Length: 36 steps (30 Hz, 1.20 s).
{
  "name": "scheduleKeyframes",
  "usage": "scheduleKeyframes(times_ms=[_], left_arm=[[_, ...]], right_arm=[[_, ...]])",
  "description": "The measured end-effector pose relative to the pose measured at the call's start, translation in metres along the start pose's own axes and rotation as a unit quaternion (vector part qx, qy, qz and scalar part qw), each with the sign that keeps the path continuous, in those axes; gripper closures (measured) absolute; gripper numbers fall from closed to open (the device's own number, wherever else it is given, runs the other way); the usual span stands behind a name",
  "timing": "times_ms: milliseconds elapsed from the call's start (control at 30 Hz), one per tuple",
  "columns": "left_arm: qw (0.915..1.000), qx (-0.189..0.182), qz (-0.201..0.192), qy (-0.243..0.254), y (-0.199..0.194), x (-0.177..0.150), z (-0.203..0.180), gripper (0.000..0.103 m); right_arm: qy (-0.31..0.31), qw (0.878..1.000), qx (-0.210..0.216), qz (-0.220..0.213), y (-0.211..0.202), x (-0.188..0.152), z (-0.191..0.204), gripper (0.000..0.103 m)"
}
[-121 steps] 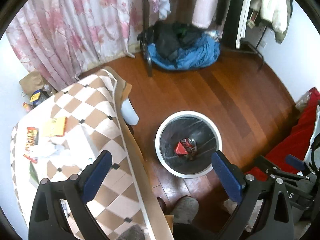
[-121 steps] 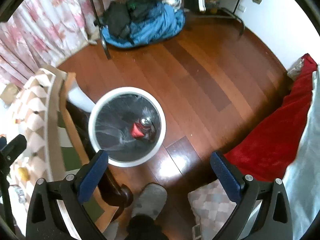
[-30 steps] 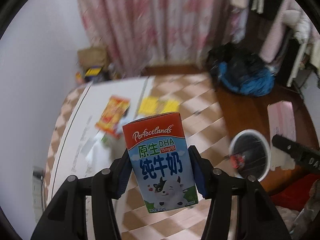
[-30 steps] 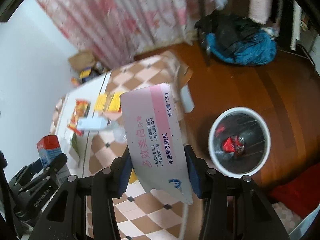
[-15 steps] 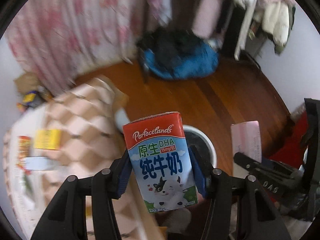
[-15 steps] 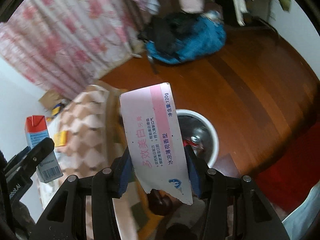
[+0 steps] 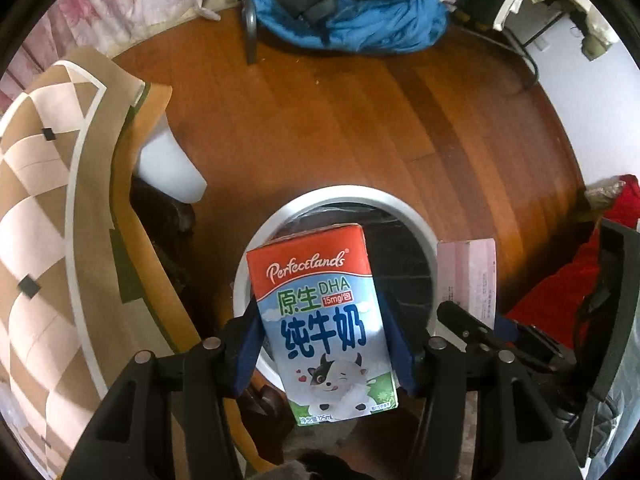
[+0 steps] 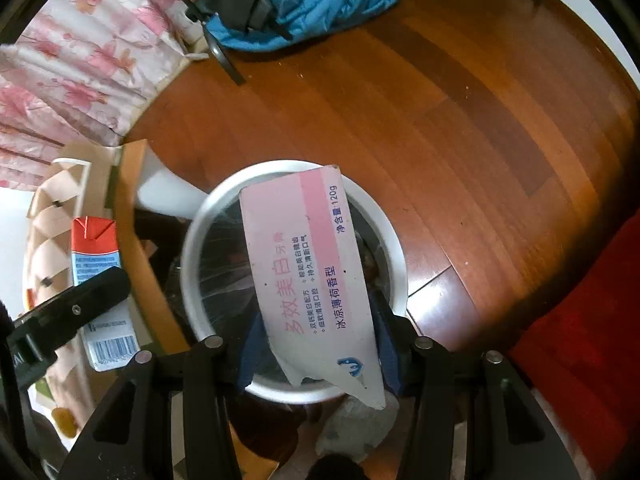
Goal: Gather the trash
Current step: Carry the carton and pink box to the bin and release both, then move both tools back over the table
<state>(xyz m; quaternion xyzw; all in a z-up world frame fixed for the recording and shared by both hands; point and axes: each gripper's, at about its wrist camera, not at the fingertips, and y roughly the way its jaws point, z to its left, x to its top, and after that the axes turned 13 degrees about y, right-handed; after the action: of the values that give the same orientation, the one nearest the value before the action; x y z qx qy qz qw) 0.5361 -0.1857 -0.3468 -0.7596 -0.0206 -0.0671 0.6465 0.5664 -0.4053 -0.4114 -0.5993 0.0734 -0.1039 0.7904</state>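
Note:
My left gripper is shut on a red, blue and white milk carton and holds it above the round white trash bin lined with a black bag. My right gripper is shut on a pink and white toothpaste box with a torn lower end, held over the same bin. The milk carton and left gripper show at the left of the right wrist view. The toothpaste box shows at the right of the left wrist view.
The bin stands on a brown wooden floor. A table with a checkered cloth is at the left. A blue and black clothes pile lies at the back by pink curtains. A red fabric is at the right.
Both grippers, empty and open four seconds ago, now hold trash. Over the last second they swung from the table to above the bin and moved lower toward it.

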Motion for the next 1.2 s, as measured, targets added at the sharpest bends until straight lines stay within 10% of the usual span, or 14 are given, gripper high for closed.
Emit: scheduleKeyframes(times_ms=[133,200,267,700,1200], left_arm=[[0.9999,0.013,0.002,-0.002,0.002,-0.004,0.003,0.002],[0.9997,0.024,0.002,-0.005,-0.001,-0.007,0.004,0.002],[0.9994,0.033,0.000,-0.004,-0.002,-0.010,0.006,0.002],[0.9933,0.114,-0.013,0.014,-0.027,-0.054,-0.002,0.002],[0.9856,0.142,-0.090,0.020,-0.113,-0.085,-0.020,0.002]], right_arm=[[0.006,1.000,-0.009,0.004,0.018,0.006,0.002,0.049],[0.009,1.000,-0.012,0.014,0.025,0.008,0.003,0.038],[0.008,1.000,-0.017,0.016,0.027,0.007,0.002,0.001],[-0.047,0.991,-0.124,-0.005,-0.006,-0.036,0.007,0.000],[-0.051,0.992,-0.104,-0.054,-0.101,-0.062,0.018,0.000]])
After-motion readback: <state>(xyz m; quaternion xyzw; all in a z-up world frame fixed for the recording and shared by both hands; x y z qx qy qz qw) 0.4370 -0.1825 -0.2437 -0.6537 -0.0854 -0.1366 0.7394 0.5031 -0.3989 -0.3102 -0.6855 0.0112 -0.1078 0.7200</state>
